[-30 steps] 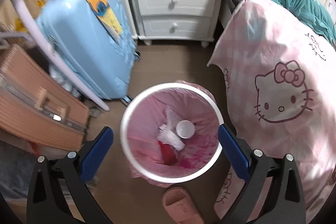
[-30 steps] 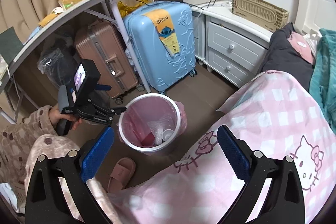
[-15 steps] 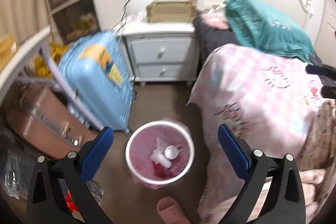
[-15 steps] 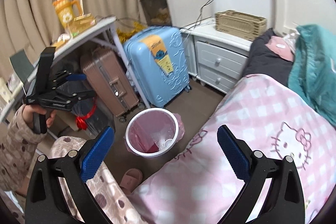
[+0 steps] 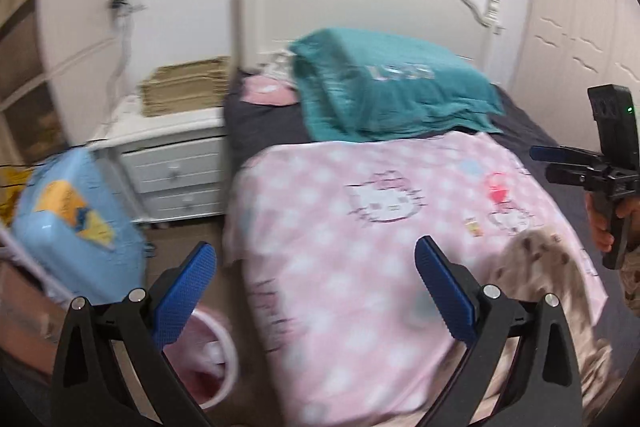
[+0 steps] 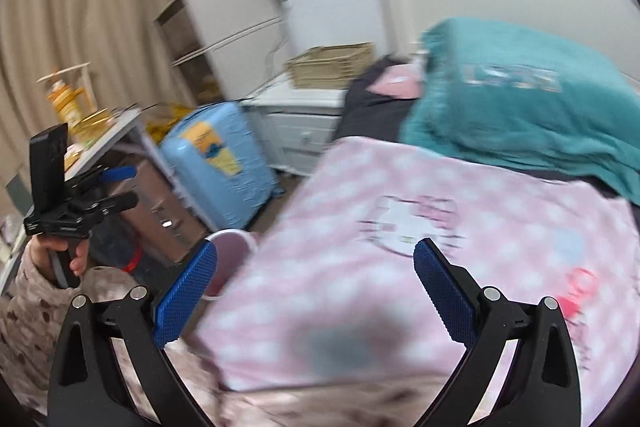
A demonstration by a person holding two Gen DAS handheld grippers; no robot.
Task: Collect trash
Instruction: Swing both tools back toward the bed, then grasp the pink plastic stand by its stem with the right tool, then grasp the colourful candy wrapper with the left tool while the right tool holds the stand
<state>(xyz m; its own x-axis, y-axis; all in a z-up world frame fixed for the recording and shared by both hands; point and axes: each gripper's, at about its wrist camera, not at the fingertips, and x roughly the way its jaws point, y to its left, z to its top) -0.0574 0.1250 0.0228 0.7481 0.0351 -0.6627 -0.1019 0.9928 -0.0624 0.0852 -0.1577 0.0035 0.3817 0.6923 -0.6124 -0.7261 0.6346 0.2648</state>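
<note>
Pink Hello Kitty blanket [image 5: 400, 227] covers the bed and fills both blurred views. The left gripper [image 5: 316, 291] hangs above the bed's near edge with its blue pads spread wide and nothing between them; the right gripper [image 6: 316, 287] is likewise spread wide and empty over the blanket. The white-rimmed trash bin [image 5: 218, 343] with its pink liner stands on the floor beside the bed, low in the left view, partly behind the left finger. A light blue suitcase [image 5: 76, 231] leans near a white nightstand [image 5: 176, 163], and a teal blanket [image 5: 384, 87] lies by the headboard
</note>
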